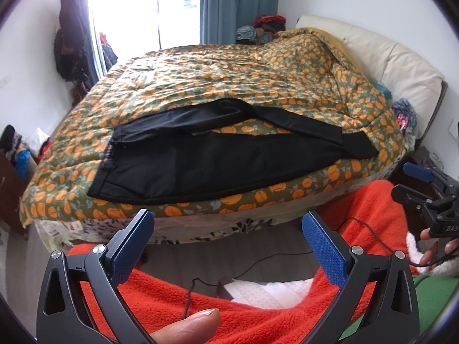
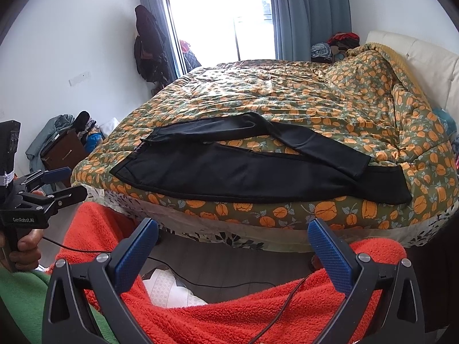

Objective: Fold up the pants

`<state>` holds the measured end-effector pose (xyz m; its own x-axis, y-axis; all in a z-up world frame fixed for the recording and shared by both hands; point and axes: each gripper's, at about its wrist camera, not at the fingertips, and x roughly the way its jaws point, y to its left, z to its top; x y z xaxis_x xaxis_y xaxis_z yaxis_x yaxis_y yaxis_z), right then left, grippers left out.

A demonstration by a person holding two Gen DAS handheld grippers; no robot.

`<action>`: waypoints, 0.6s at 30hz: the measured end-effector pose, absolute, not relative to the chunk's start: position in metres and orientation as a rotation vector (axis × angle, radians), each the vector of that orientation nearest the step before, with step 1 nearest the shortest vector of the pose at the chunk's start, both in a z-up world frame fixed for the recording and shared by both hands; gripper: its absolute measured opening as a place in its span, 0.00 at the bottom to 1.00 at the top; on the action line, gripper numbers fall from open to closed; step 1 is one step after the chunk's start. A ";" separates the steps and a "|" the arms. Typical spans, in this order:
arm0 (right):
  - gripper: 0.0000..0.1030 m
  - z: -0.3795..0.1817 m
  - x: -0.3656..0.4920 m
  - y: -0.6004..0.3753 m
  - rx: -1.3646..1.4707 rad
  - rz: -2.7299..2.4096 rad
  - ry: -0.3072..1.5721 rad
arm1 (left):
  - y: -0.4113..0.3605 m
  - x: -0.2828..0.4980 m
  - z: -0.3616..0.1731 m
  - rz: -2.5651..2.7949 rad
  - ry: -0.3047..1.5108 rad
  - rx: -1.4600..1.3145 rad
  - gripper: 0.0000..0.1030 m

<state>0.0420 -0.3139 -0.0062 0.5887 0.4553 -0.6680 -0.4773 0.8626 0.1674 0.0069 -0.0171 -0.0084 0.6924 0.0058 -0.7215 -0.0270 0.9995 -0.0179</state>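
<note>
Black pants (image 1: 200,160) lie flat along the near edge of the bed, waistband to the left, legs running right; the far leg crosses over the near one. They also show in the right wrist view (image 2: 258,169). My left gripper (image 1: 228,220) is open and empty, held back from the bed above an orange fleece. My right gripper (image 2: 233,226) is open and empty, also short of the bed edge. The right gripper shows at the right of the left wrist view (image 1: 413,183), and the left gripper at the left of the right wrist view (image 2: 64,183).
The bed carries a green quilt with orange flowers (image 1: 229,80) and a cream headboard (image 1: 396,57) at right. An orange fleece (image 2: 258,315) covers the lap below. Cables (image 1: 370,229) trail over it. A brown nightstand with clothes (image 2: 61,149) stands left. Window and blue curtains are behind.
</note>
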 end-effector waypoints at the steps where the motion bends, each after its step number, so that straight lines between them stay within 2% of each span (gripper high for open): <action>1: 1.00 -0.007 0.042 -0.314 -0.029 0.542 0.769 | -0.018 0.007 -0.008 0.026 0.803 -0.022 1.00; 18: 1.00 -0.009 0.043 -0.311 -0.039 0.545 0.783 | -0.016 0.008 -0.010 0.115 0.823 0.023 1.00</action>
